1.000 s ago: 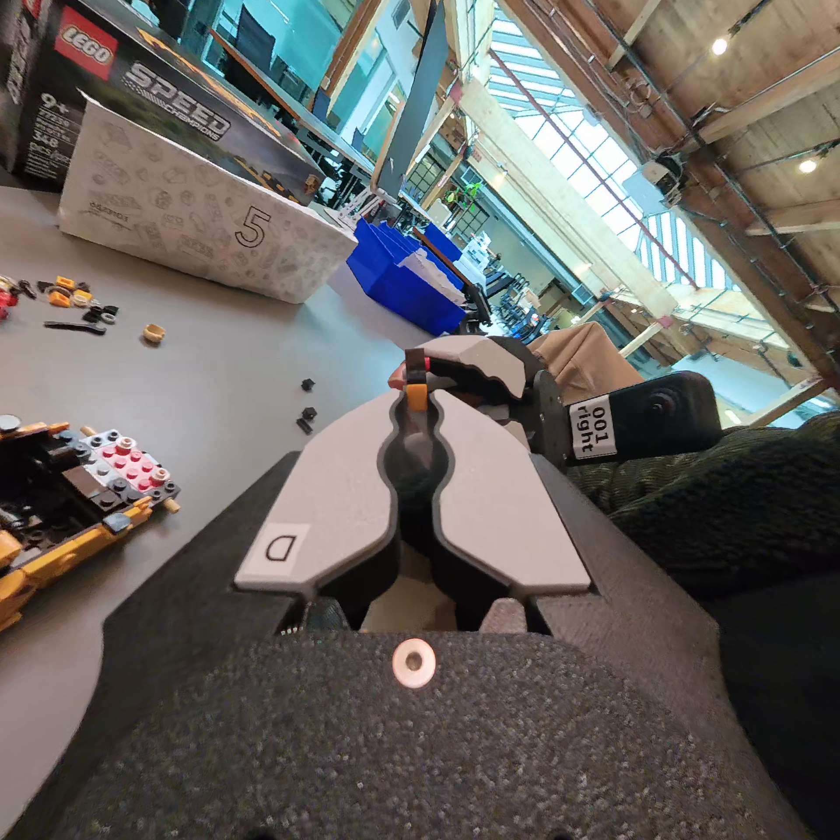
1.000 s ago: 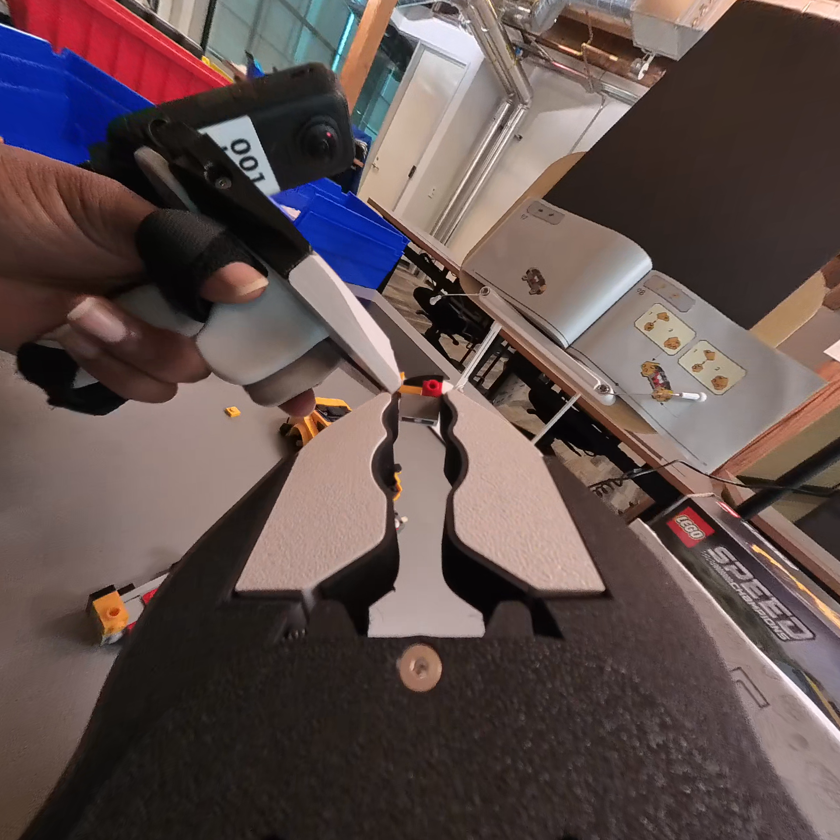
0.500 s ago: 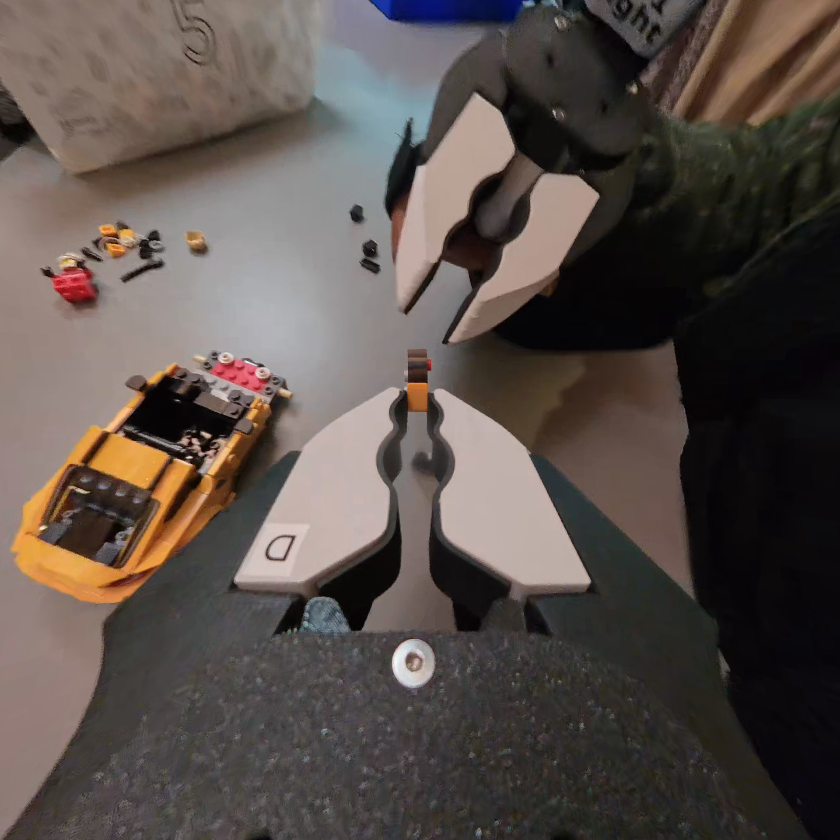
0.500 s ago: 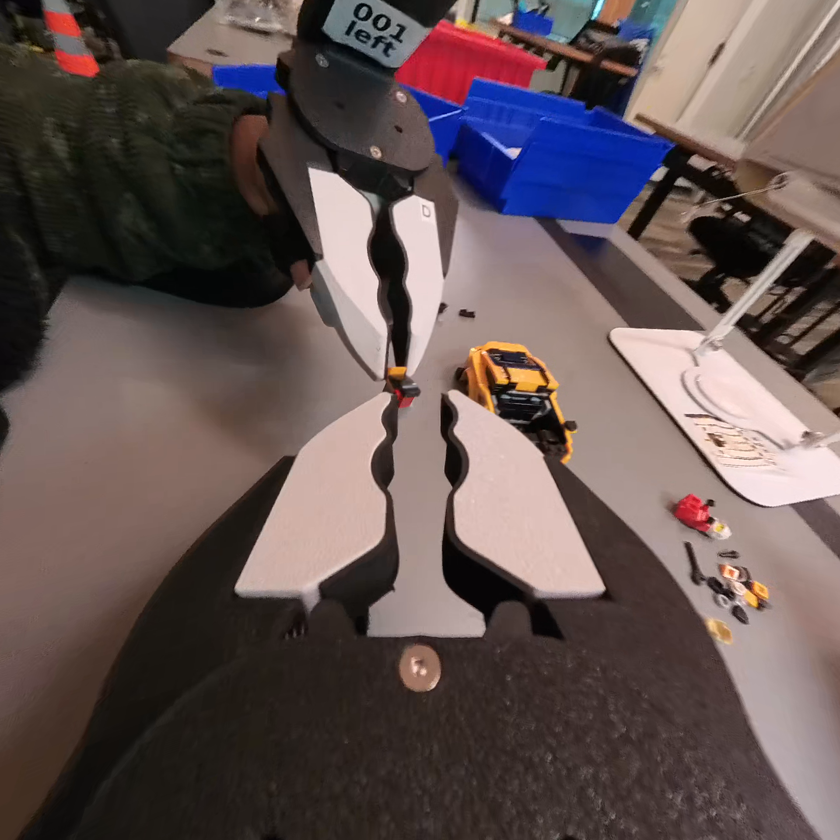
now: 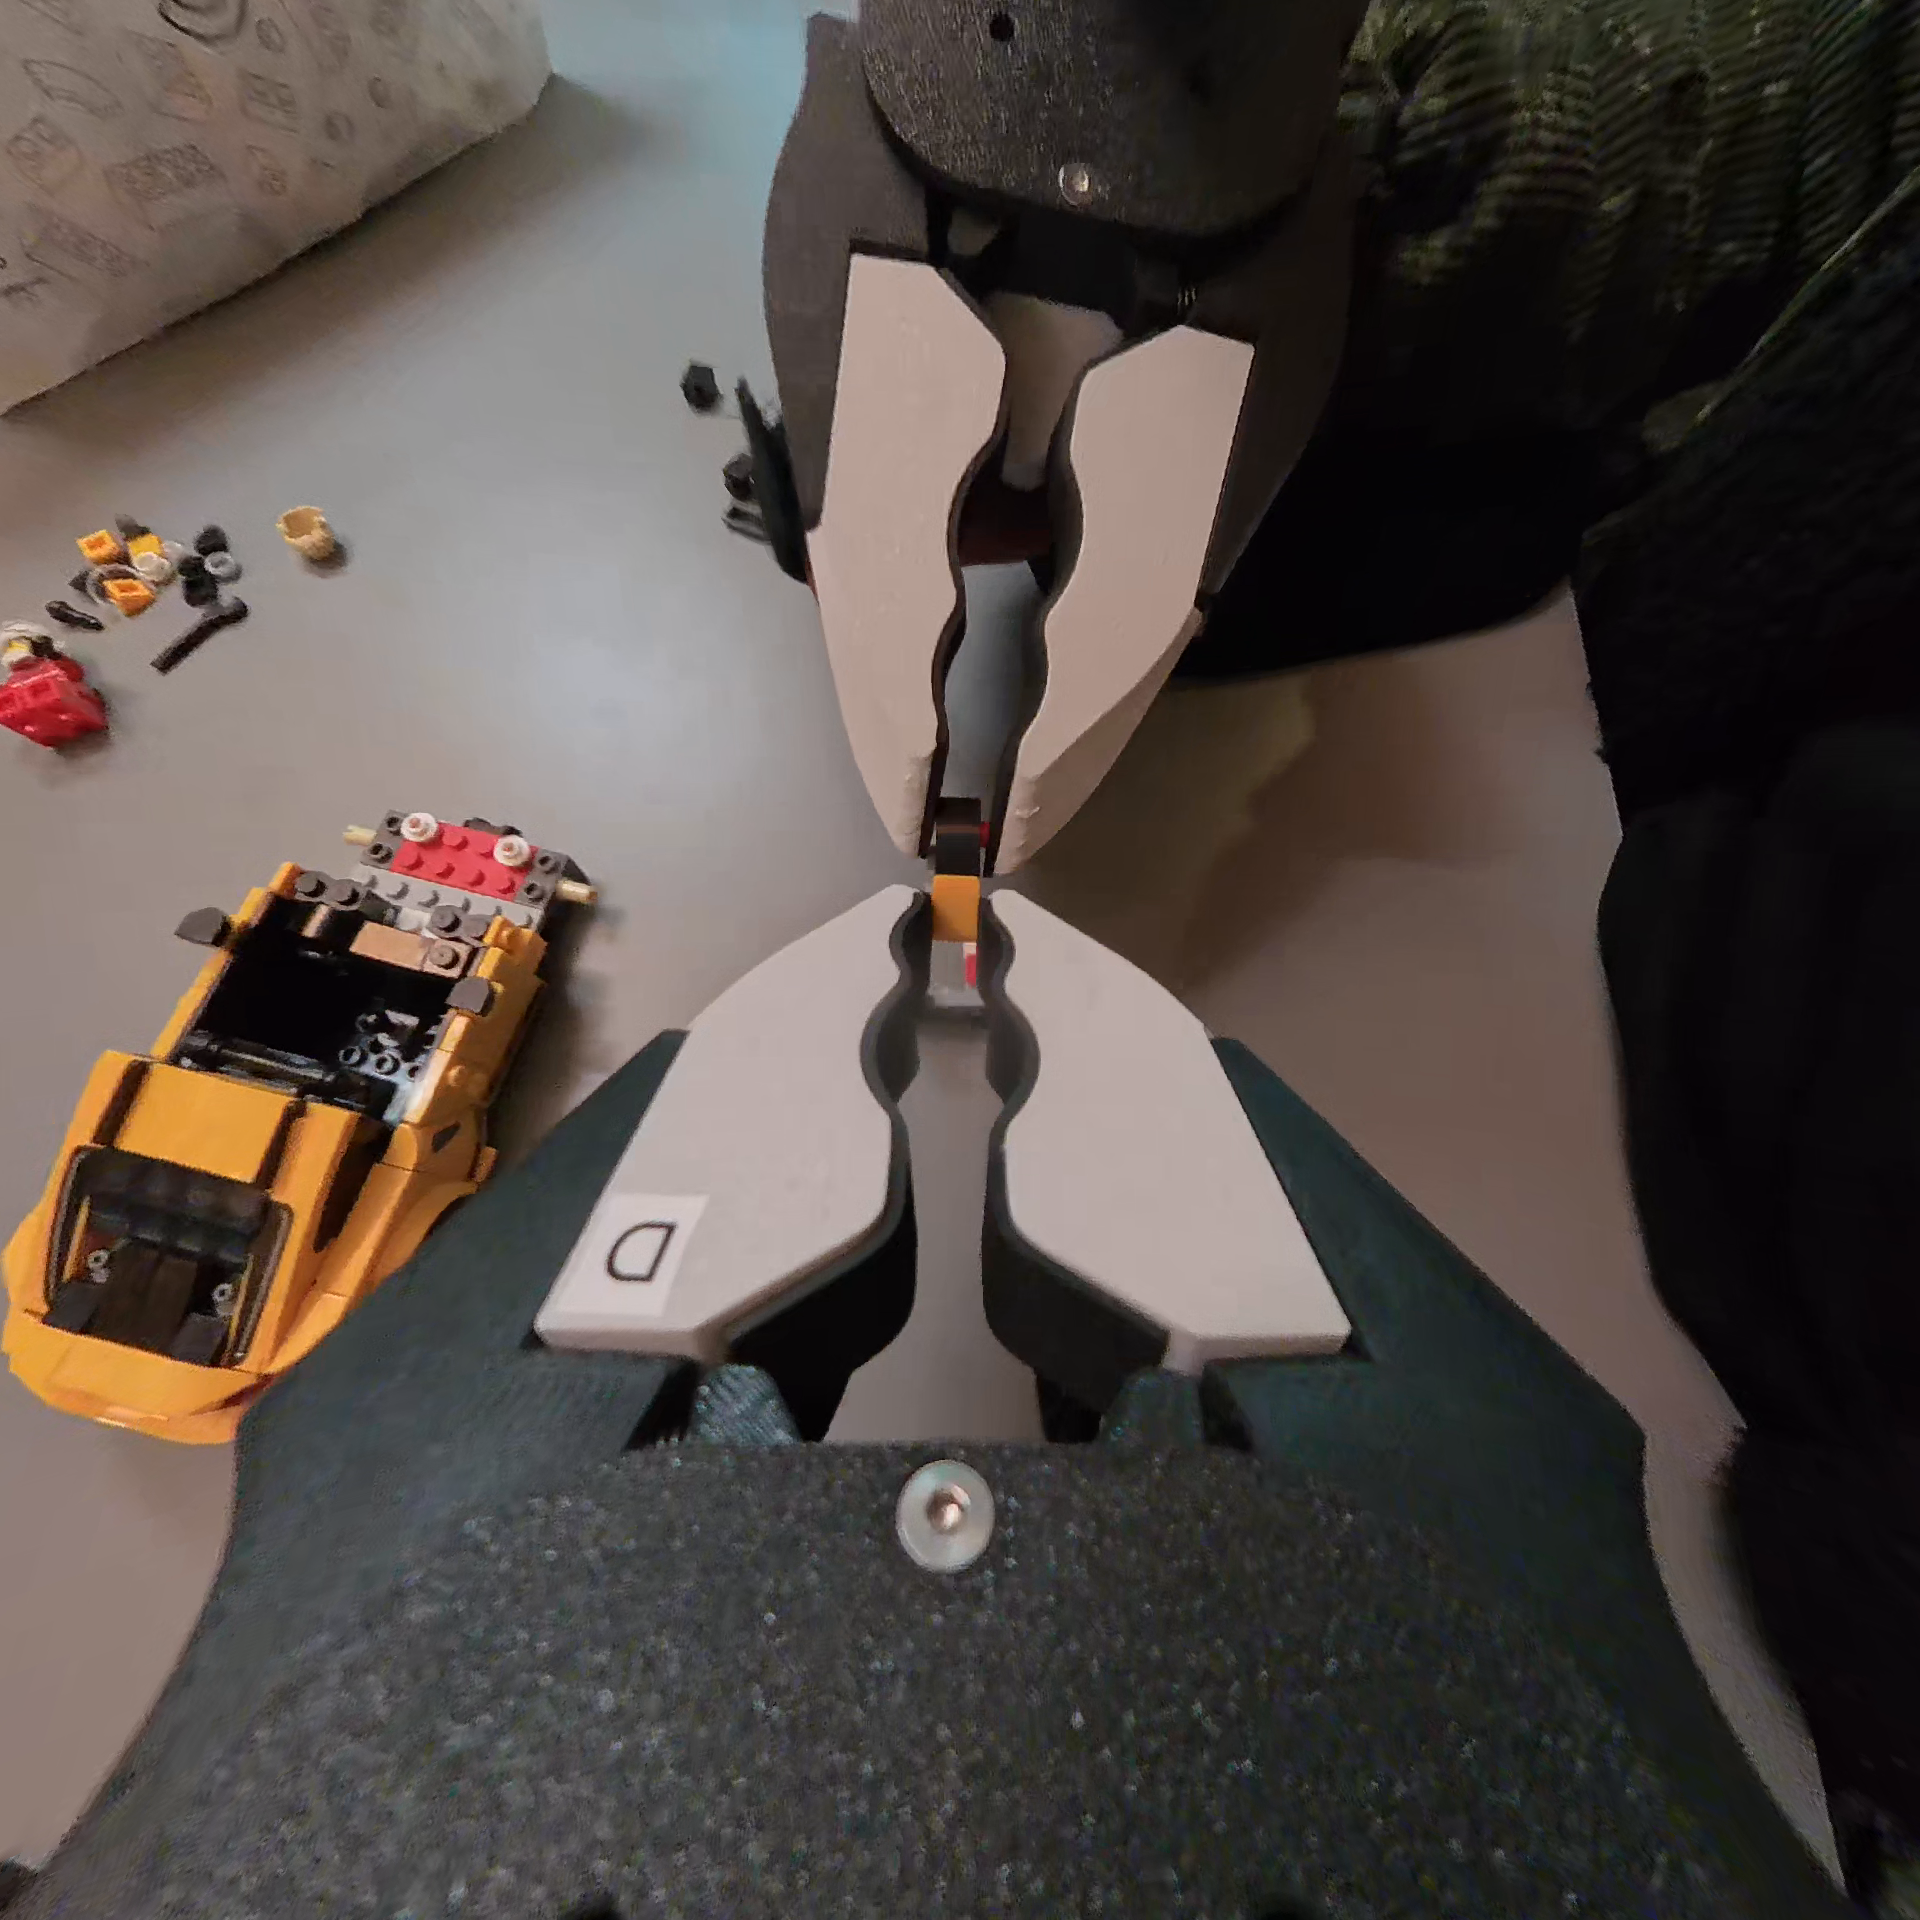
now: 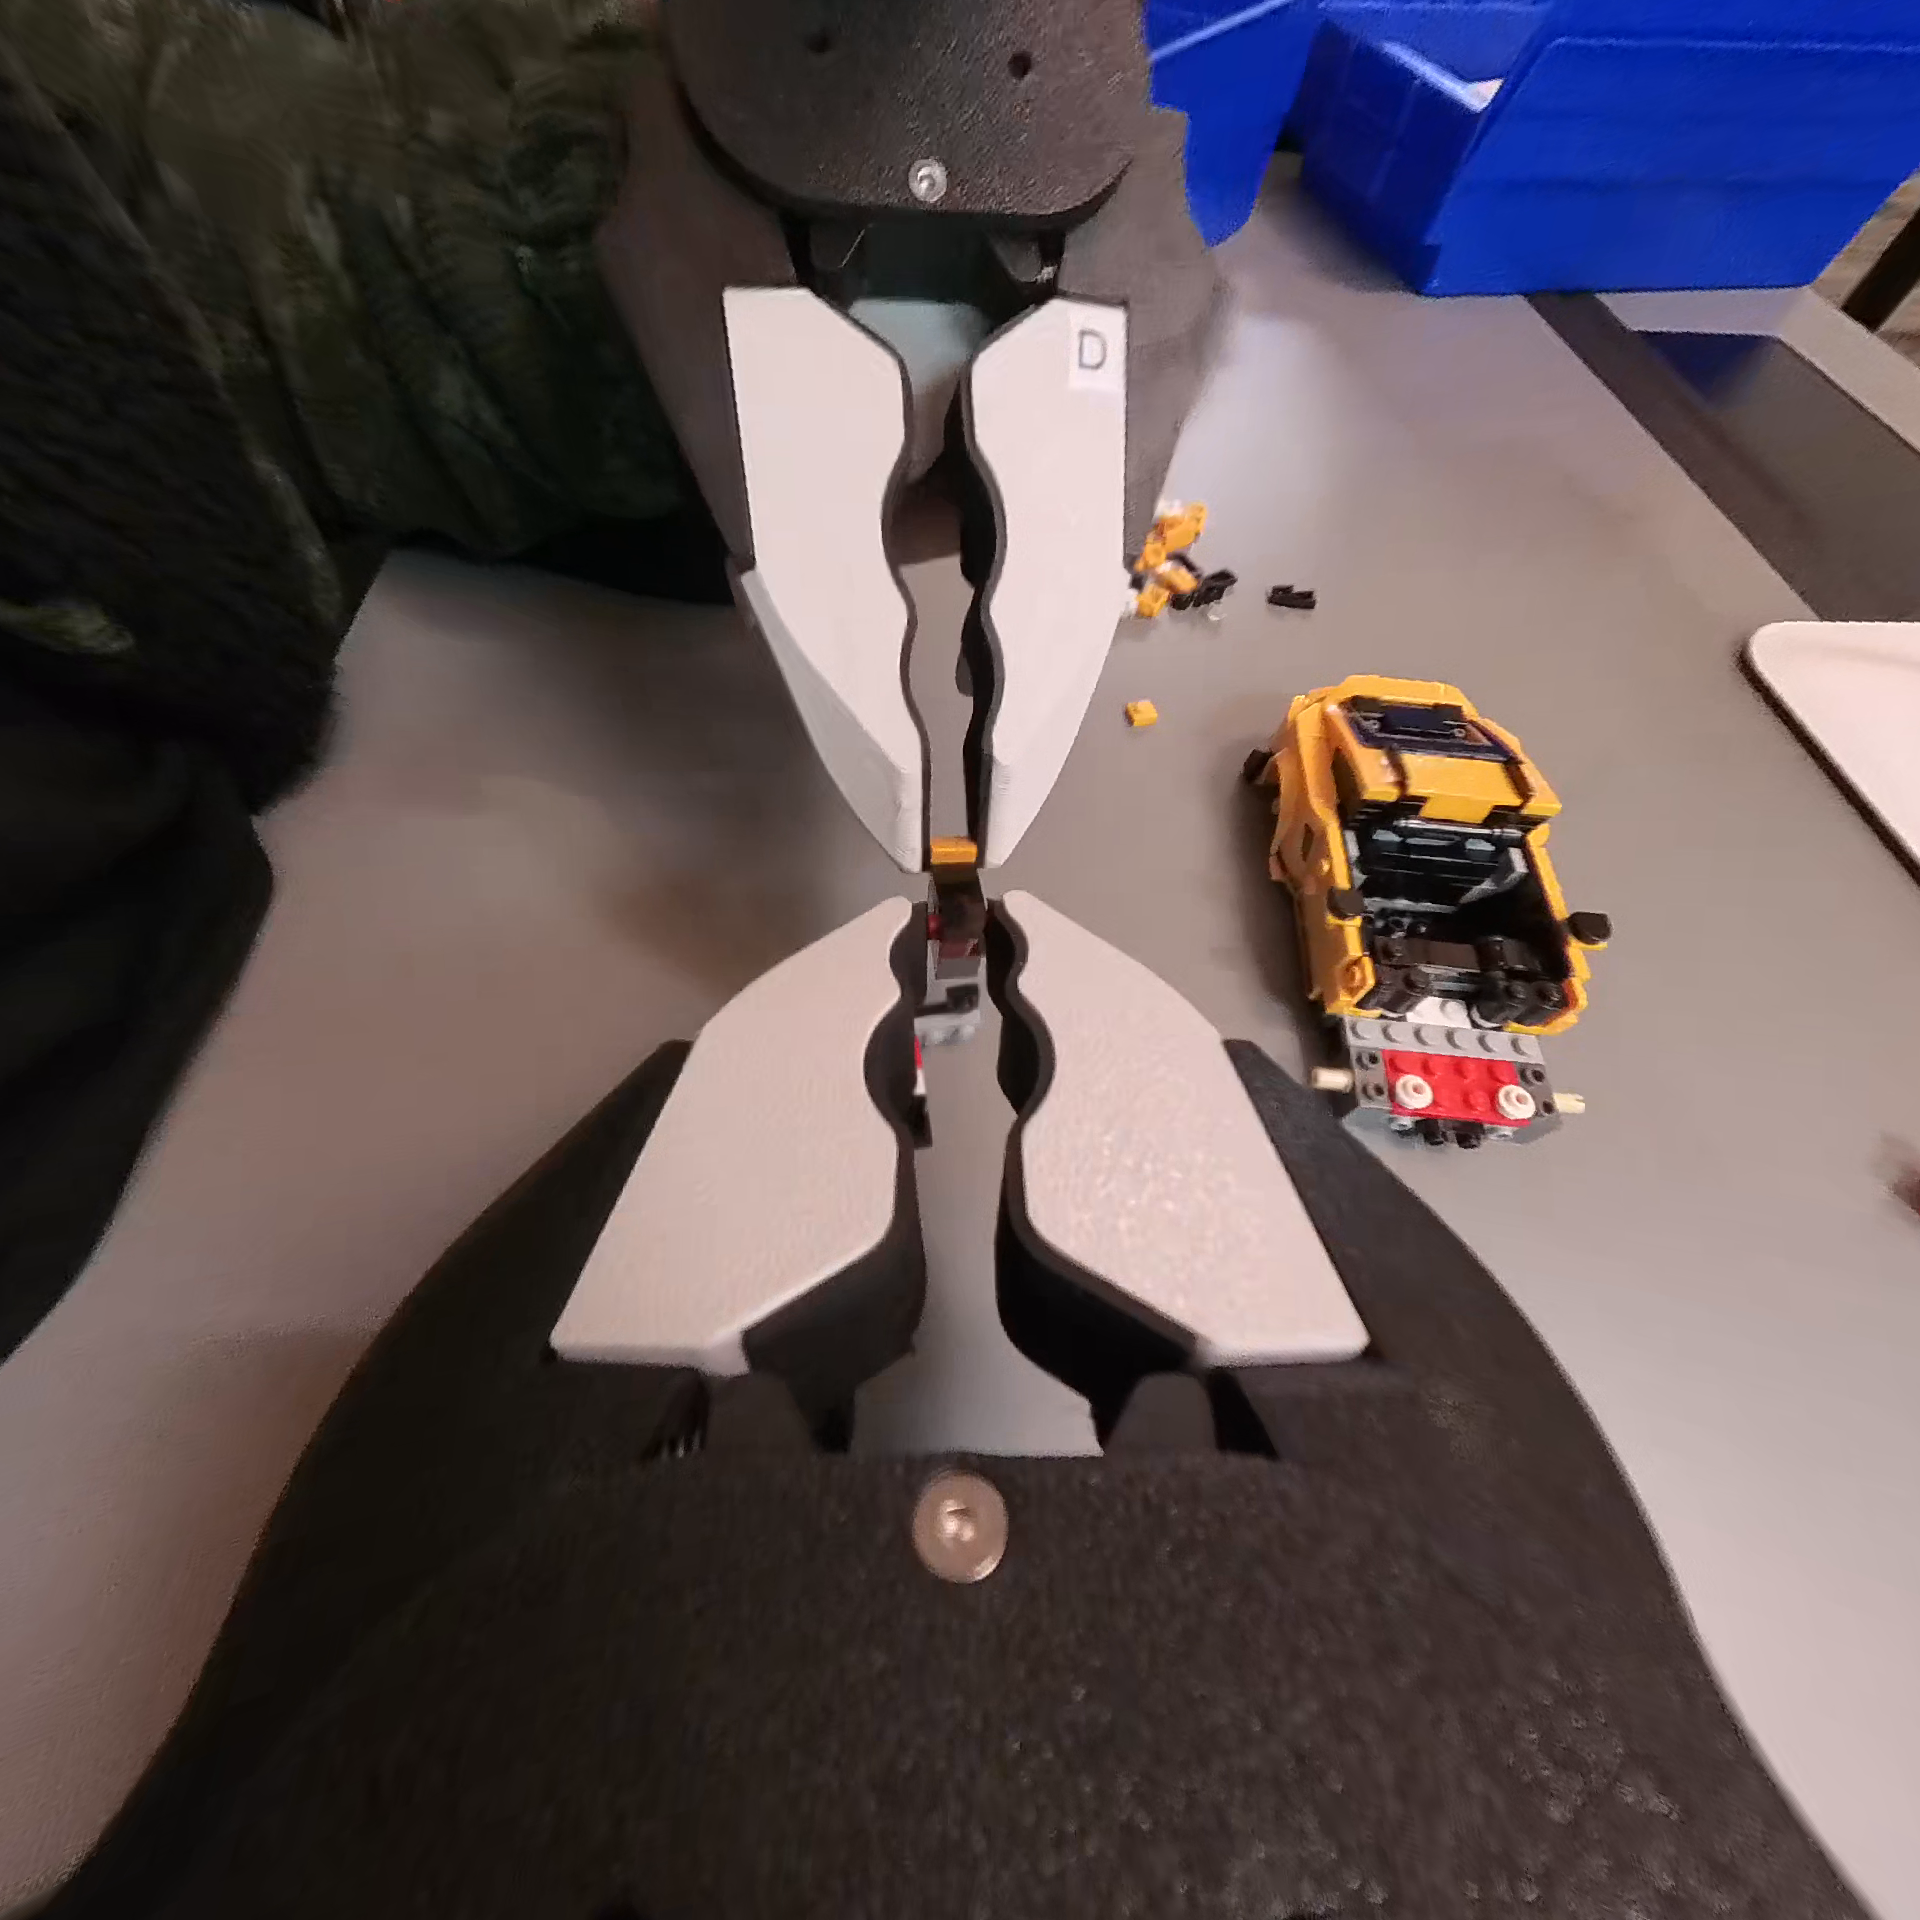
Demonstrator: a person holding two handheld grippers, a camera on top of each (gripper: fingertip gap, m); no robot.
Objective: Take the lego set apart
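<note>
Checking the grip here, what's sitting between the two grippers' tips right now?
A small brick stack: the left gripper pinches its orange end, the right gripper its black end. Both wrist views show it.

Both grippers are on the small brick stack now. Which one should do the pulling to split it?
Probably the right gripper: it pinches only the black end piece, while the left gripper clamps the orange brick and longer part, a steadier anchor.

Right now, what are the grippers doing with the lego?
Left gripper shut on lego piece. Right gripper shut on its other end. Yellow car sits aside. Nothing blocking.
</note>
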